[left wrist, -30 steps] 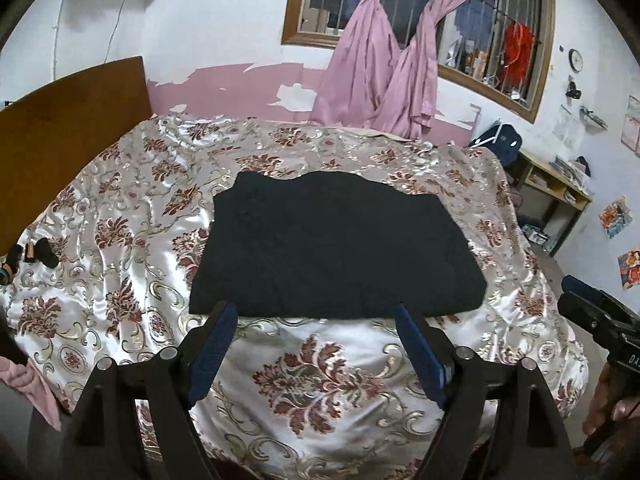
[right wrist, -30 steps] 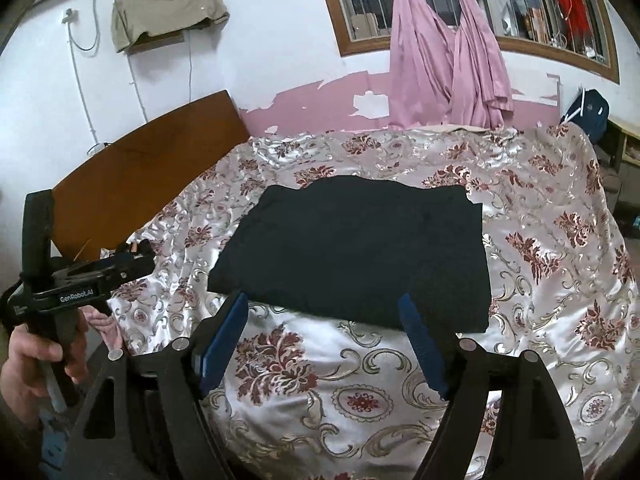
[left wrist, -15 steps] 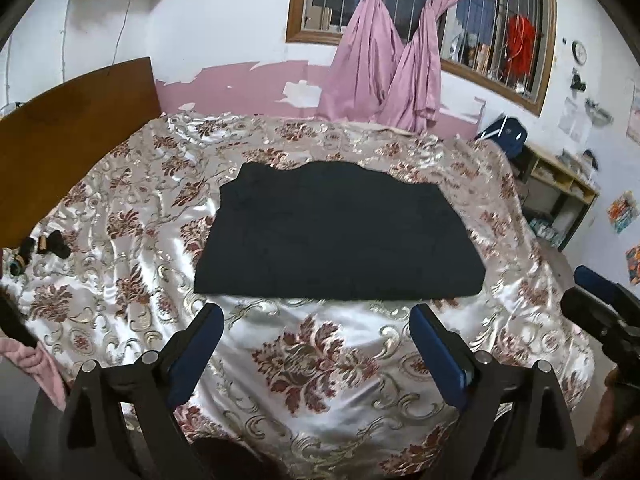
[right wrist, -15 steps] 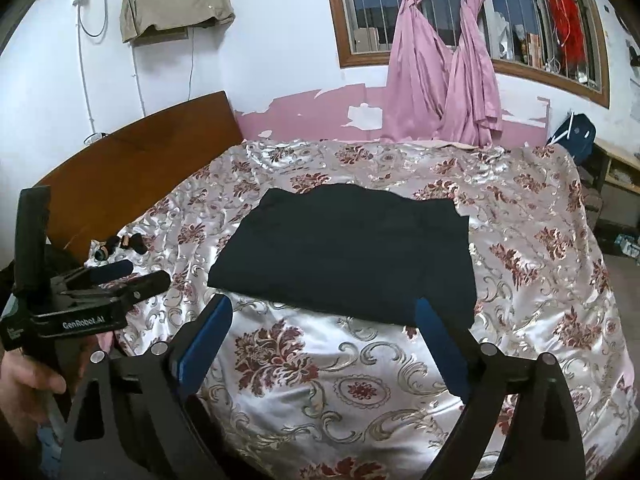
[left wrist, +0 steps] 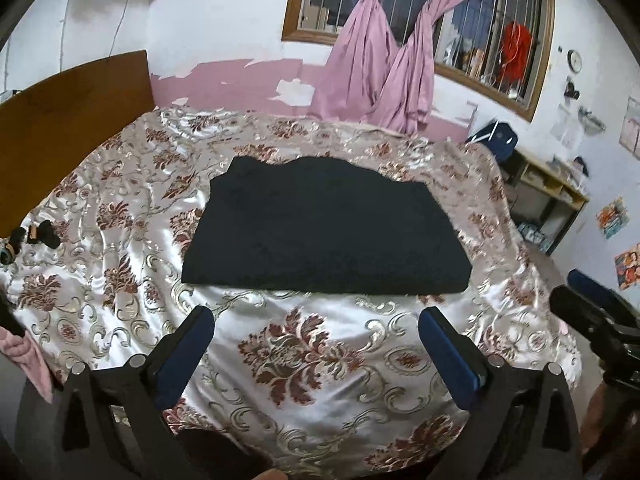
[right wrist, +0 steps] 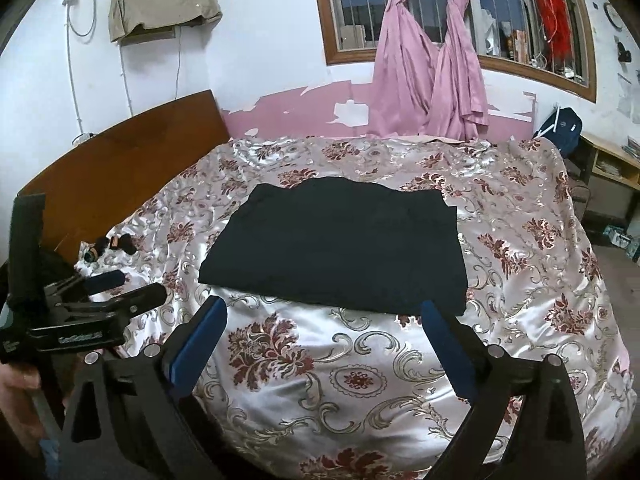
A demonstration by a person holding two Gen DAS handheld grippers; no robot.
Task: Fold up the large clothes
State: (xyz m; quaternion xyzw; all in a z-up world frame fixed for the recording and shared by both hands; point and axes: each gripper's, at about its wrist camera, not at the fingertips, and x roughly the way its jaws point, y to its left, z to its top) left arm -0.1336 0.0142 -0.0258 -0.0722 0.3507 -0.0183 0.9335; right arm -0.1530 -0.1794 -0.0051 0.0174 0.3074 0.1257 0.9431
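Fabric lies in a tidy dark rectangle: the black garment (left wrist: pixel 324 232) sits flat at the centre of the frame on the floral bedspread (left wrist: pixel 304 360), apparently folded and let go. The left gripper (left wrist: pixel 316 334) and right gripper (right wrist: pixel 324 324) hang in the lower frame, angled down, short of its near edge. Both have just been opening; their jaws stand spread wide with nothing between them.

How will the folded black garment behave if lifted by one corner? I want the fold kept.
The black garment is soft cloth in flat layers, so it would probably droop and unfold. On the shiny bedspread it may slide when pushed. It looks light.
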